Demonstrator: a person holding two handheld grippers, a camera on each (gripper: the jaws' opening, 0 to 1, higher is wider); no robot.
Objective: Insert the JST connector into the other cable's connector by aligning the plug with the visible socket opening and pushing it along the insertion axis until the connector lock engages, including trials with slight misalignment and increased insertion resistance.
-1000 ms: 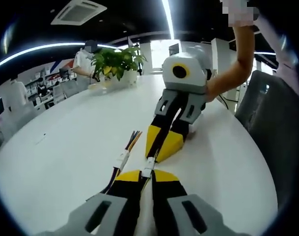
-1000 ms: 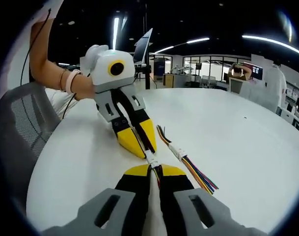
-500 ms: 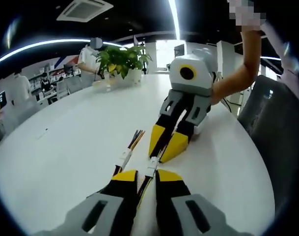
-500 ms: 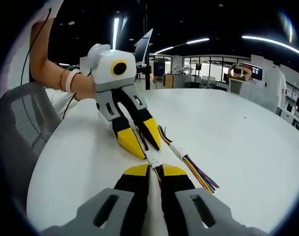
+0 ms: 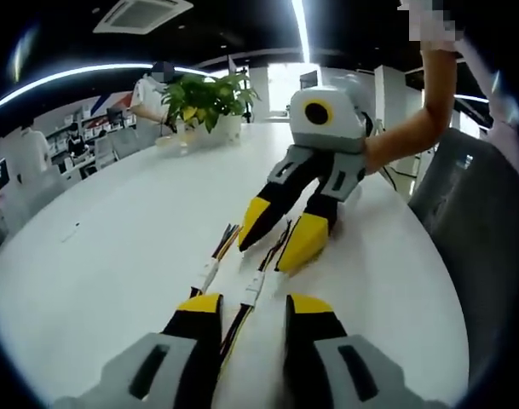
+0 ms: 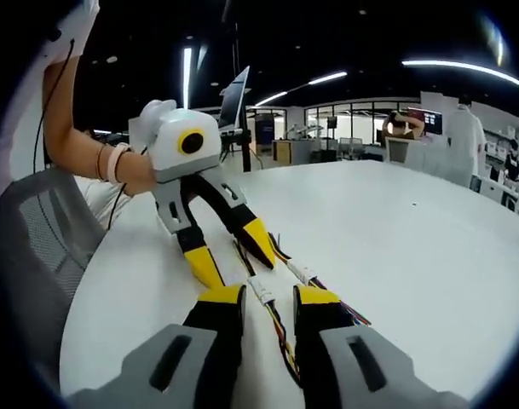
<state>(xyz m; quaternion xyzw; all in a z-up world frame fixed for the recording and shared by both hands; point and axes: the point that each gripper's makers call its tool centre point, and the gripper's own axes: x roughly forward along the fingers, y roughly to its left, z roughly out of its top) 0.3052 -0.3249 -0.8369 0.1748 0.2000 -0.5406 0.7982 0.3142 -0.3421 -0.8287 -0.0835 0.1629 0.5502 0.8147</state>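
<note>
Lying joined connector [image 5: 253,290] [image 6: 261,290] on table [image 5: 114,247], both claws spread

Yellow-tipped right claw [image 6: 269,300] gapes over a white JST connector [image 6: 262,290] on the white bench [image 6: 395,230]; the opposite left claw [image 6: 232,249] is spread too.

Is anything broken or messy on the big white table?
Nothing looks broken or spilled. Two cable sets lie side by side on the white table, each with a white connector in the middle. The left tool and right tool are both open, touching neither. Whether the connector between them has fully clicked together is too small to tell.
</note>
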